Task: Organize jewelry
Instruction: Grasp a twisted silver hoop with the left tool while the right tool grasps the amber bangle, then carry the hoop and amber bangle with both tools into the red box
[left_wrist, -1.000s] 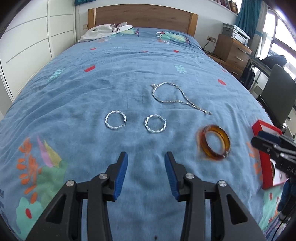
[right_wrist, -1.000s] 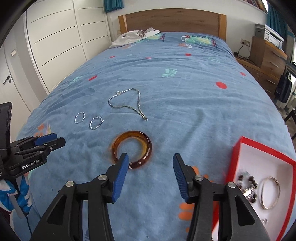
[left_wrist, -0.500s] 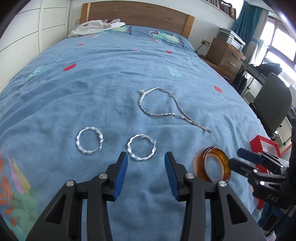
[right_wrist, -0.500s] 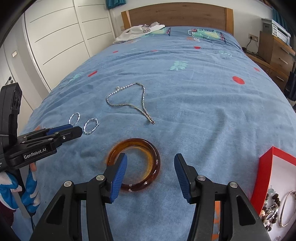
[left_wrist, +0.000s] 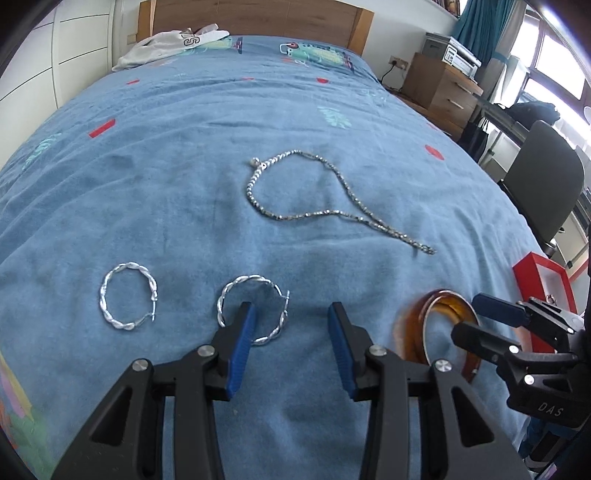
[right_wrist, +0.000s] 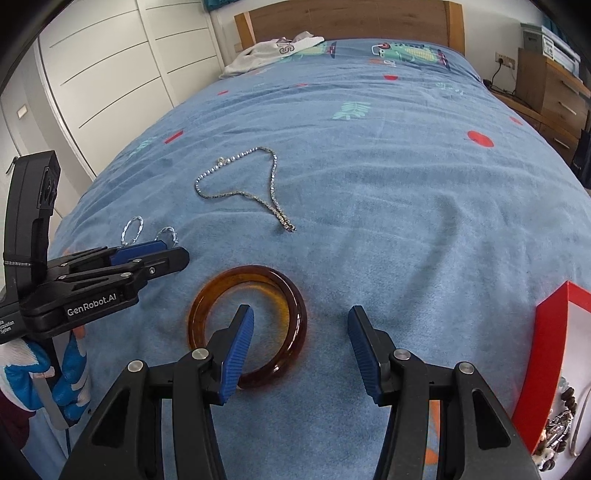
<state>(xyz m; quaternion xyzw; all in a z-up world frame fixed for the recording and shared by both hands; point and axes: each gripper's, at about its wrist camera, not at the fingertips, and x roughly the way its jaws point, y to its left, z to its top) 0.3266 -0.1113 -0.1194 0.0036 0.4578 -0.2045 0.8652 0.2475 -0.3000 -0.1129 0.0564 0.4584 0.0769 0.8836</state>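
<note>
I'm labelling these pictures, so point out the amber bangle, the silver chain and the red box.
amber bangle (right_wrist: 291, 314), right wrist view, on its right band.
silver chain (left_wrist: 255, 192), left wrist view, on the left curve of its loop.
red box (right_wrist: 546, 354), right wrist view, on its red side wall.

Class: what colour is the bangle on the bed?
Translucent amber-brown bangle; clearest in the right wrist view.

Bedroom in daylight

A bed (left_wrist: 184, 155) under a blue patterned cover meets a wooden headboard (left_wrist: 255, 16); white wardrobe doors (right_wrist: 110, 62) on one side, a wooden dresser (left_wrist: 439, 88), teal curtain (left_wrist: 480, 26), bright windows (left_wrist: 554, 55) and a dark chair (left_wrist: 543, 184) on the other.
</note>
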